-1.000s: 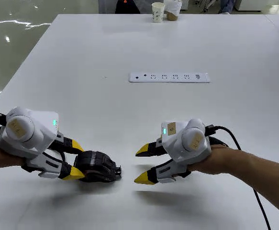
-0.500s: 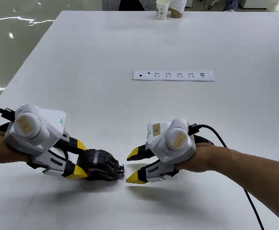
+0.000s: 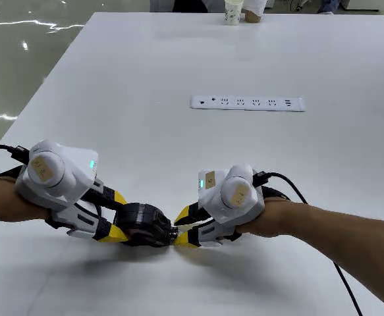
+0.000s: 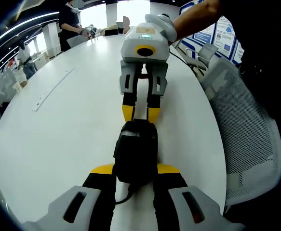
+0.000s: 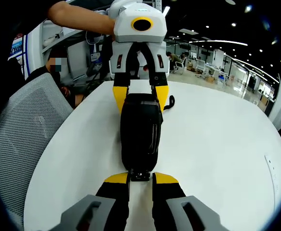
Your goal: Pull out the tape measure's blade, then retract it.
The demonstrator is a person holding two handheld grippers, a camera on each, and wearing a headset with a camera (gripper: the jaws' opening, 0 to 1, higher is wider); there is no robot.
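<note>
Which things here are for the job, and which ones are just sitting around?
For the job: tape measure, left tongs holding it, right tongs at its blade tip.
Just lying about: power strip, paper cup, mesh chair.

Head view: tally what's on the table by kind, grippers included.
tape measure: 1
grippers: 2, left gripper and right gripper
power strip: 1
paper cup: 1
brown item beside the cup, unclear: 1
Total: 6
</note>
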